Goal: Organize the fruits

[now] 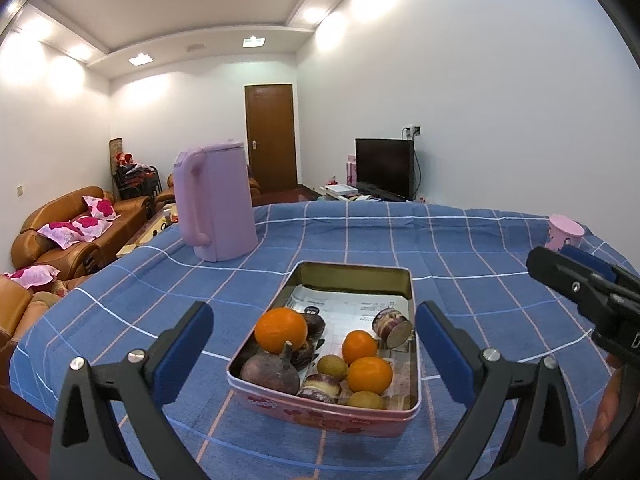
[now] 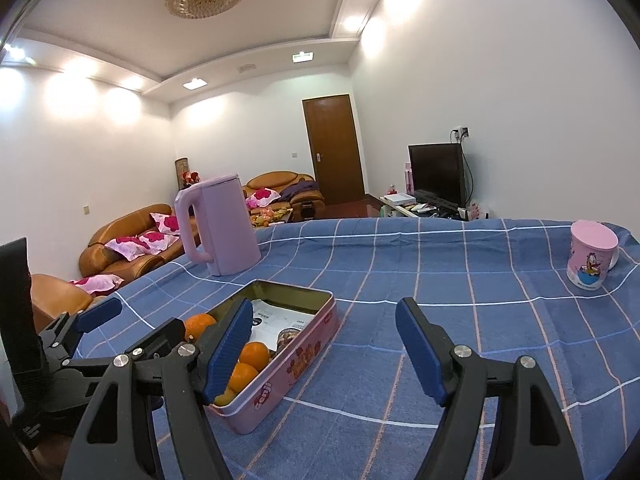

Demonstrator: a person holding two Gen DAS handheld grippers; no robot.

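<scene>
A blue cloth [image 1: 400,240] with a grid of white and pale pink lines covers the tabletop. The tin [image 1: 332,416] is pink outside with red print and gold inside. Three oranges [image 1: 281,330] are bright orange. The kettle [image 1: 216,204] is plain pale pink. The mug [image 2: 592,258] is pink with a cartoon picture. Both tongs are black with blue pads [image 1: 184,350].

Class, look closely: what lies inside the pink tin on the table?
The pink tin holds three oranges, small brownish-green fruits, dark purple produce, all on printed paper. The tin's floor beneath stays covered.
</scene>
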